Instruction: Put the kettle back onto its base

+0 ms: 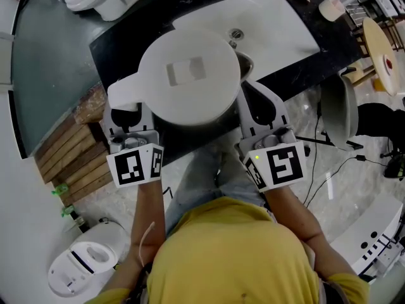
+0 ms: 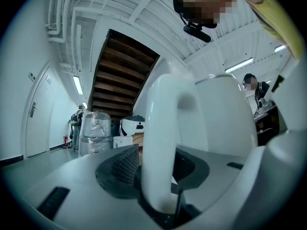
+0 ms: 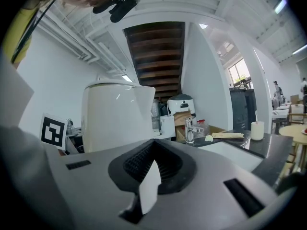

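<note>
On the dark bench (image 1: 126, 49), beside the sink (image 1: 278, 24), stands a white kettle (image 1: 190, 75). The left gripper (image 1: 128, 114) is released, jaws apart around the handle (image 1: 124, 92). The right gripper (image 1: 258, 103), clenched and empty, sits just beside the kettle.

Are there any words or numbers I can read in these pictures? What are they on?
No words or numbers can be read.
Square markers on the cubes: black-and-white patterns, not letters.
Kettle lid: a plain patch, no print.
Brown box far behind: its label is too blurred to read.
</note>
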A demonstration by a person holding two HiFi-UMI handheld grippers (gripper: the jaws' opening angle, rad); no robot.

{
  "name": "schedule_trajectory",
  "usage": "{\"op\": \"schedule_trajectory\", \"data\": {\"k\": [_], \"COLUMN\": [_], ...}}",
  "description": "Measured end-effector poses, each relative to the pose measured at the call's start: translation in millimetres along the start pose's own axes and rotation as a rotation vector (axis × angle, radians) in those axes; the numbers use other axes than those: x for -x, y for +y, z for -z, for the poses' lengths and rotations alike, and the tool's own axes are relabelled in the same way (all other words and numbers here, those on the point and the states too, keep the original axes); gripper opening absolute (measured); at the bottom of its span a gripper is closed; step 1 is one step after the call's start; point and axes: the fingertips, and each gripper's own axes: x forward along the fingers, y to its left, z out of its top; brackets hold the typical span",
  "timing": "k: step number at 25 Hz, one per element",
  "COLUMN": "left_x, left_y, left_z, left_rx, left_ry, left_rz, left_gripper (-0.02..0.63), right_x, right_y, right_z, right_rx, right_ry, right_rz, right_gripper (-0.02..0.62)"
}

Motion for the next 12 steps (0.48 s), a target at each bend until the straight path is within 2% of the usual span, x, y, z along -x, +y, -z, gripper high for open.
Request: {"op": "schedule_trajectory", "data": {"k": [12], "left_x": [25], "left_y": [-5], "left_z": [3], "left_rx": [0.016], "left_ry": [0.045], "left_rz": [-0.059], "left_gripper": [0.181], "right_x": [7], "right_y": [4], "right_z": [-2], "right_rx": [0.02], "right_ry": [-0.01], "right_rz": [-0.023], "right_gripper": [0.015]}}
